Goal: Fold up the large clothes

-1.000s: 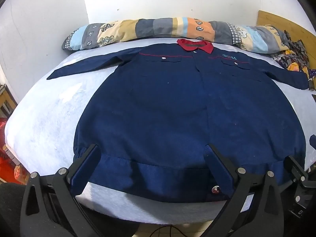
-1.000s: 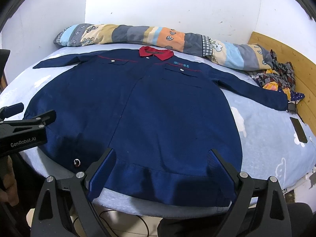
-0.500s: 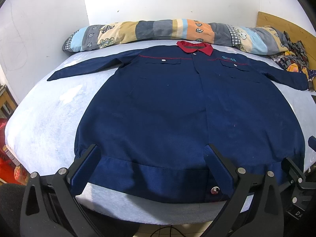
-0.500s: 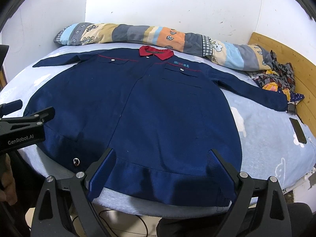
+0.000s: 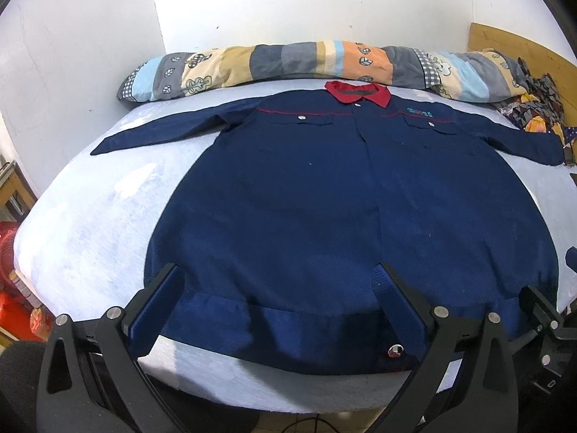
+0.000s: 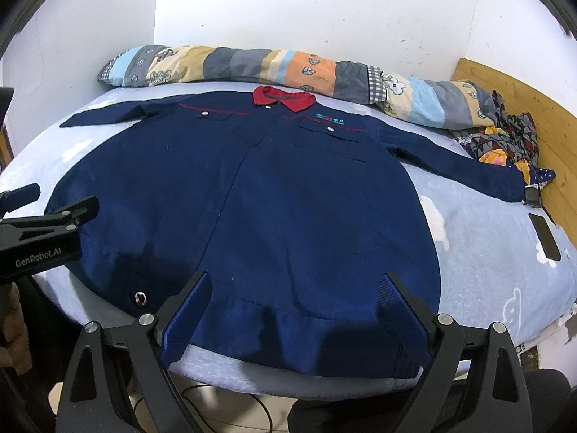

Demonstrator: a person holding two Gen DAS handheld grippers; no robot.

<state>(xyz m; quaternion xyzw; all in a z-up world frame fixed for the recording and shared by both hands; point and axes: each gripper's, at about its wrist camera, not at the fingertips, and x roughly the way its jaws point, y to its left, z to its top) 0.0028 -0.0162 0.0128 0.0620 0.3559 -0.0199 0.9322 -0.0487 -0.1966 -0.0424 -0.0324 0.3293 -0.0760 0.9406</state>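
Observation:
A large navy work shirt (image 5: 324, 195) (image 6: 274, 195) with a red collar (image 5: 357, 91) (image 6: 283, 97) lies flat, front up, on a pale blue bed (image 5: 90, 223) (image 6: 497, 252), both sleeves spread sideways. My left gripper (image 5: 279, 274) stands open just above the hem's left part, nothing between its fingers. Over the hem's right part my right gripper (image 6: 294, 281) is open too, holding nothing. The left gripper's body (image 6: 39, 231) shows at the left edge of the right wrist view.
A long patchwork bolster (image 5: 324, 61) (image 6: 288, 72) lies along the wall behind the collar. Patterned clothes (image 6: 501, 140) are heaped by a wooden headboard (image 6: 523, 108) at right. A dark phone (image 6: 546, 236) rests on the bed's right side. Red items (image 5: 14, 288) sit beside the bed.
Both cameras have risen and tilted slightly, so the shirt sits a little lower in the views. Both grippers stay open above the hem.

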